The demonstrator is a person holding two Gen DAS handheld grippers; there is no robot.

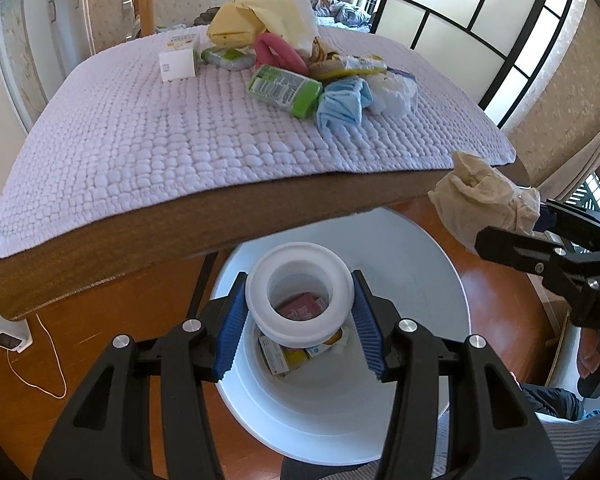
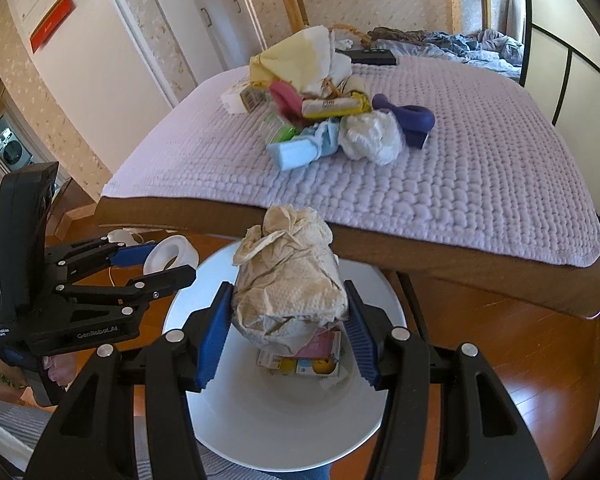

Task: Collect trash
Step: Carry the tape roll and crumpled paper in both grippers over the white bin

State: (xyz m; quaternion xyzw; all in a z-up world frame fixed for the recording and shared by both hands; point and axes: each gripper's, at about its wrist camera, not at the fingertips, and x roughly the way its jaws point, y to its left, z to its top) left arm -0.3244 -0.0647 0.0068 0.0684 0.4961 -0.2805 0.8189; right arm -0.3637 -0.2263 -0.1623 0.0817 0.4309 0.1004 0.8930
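Note:
My left gripper (image 1: 300,280) is shut on a white ring-shaped roll (image 1: 300,322), held over the open white bin (image 1: 420,272). Through the ring's hole I see boxes and wrappers (image 1: 284,356) on the bin's floor. My right gripper (image 2: 288,290) is shut on a crumpled beige paper wad (image 2: 290,280) above the same bin (image 2: 280,420). In the left wrist view the right gripper (image 1: 514,222) and its paper wad (image 1: 484,204) hang to the right of the bin. From the right wrist view the left gripper (image 2: 171,261) and its ring (image 2: 170,258) sit at the left.
A table with a lilac quilted cloth (image 1: 140,152) overhangs the bin's far side. On it lies a trash pile (image 2: 328,120): a green packet (image 1: 284,88), blue and white crumpled wads, a yellow bag. A white charger with cable (image 1: 6,336) lies on the wooden floor.

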